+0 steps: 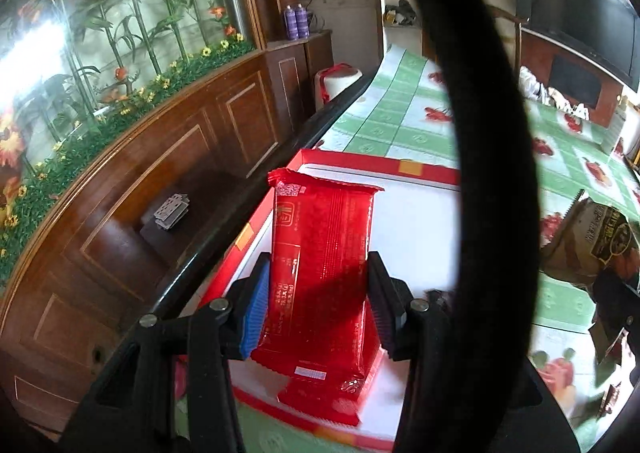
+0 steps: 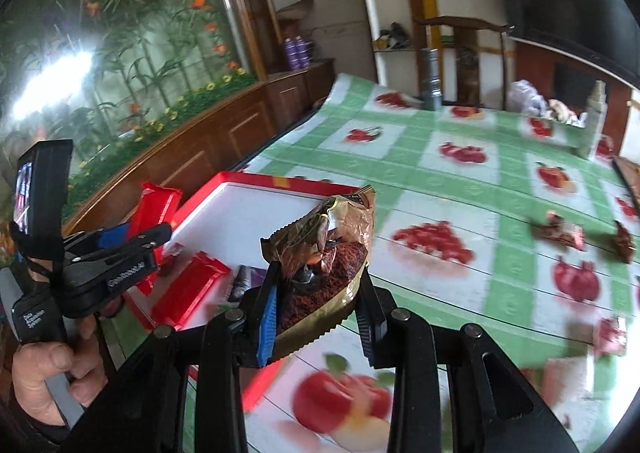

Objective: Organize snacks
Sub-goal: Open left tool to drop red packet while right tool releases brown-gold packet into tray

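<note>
My left gripper [image 1: 318, 293] is shut on a red snack packet [image 1: 324, 253] and holds it over the red-rimmed white tray [image 1: 416, 213]. A second red packet [image 1: 328, 397] lies in the tray below it. My right gripper [image 2: 318, 301] is shut on a gold-and-brown snack bag [image 2: 332, 249], held above the tray's near right corner [image 2: 260, 385]. The left gripper [image 2: 120, 249] with its red packet [image 2: 154, 205] shows at the left of the right wrist view. Another red packet [image 2: 188, 289] lies in the tray.
The table has a green-and-white fruit-print cloth [image 2: 460, 181]. Several loose snack wrappers [image 2: 560, 233] lie at the right. A grey cylinder [image 2: 430, 81] and a bottle [image 2: 594, 121] stand at the far edge. A wooden cabinet [image 1: 140, 213] runs along the left.
</note>
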Demonstrator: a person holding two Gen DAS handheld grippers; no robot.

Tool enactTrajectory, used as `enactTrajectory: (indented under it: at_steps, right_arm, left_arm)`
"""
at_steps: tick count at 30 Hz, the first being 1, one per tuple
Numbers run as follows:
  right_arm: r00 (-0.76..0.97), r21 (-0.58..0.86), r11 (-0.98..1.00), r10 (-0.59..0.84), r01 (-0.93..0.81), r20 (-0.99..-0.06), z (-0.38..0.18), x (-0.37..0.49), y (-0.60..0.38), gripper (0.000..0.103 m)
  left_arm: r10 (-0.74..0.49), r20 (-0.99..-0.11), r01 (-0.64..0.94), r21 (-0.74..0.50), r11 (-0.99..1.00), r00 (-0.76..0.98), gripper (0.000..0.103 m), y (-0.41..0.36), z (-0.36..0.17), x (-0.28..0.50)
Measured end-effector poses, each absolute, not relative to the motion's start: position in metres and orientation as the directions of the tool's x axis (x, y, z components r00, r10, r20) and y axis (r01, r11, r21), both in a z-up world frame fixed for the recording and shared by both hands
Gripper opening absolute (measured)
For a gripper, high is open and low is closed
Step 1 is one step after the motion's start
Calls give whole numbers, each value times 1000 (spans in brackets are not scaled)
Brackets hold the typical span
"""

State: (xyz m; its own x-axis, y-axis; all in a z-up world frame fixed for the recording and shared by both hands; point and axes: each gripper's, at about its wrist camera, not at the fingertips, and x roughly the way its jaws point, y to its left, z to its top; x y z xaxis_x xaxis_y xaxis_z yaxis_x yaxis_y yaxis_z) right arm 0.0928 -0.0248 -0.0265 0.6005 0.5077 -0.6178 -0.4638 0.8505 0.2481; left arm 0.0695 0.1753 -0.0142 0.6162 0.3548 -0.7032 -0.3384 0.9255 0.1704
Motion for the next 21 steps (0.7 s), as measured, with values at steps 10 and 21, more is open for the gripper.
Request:
enactTrajectory:
  at_steps: [10, 21]
  right_arm:
    - [491, 308, 813, 554, -495, -672, -58, 151, 40, 33]
    - [466, 276, 813, 533, -512, -706, -64, 153, 50, 54]
  left_arm:
    - [363, -781, -341, 205, 918, 508, 48, 213, -50, 128]
    - [385, -758, -378, 197, 905, 526, 83, 221, -35, 124]
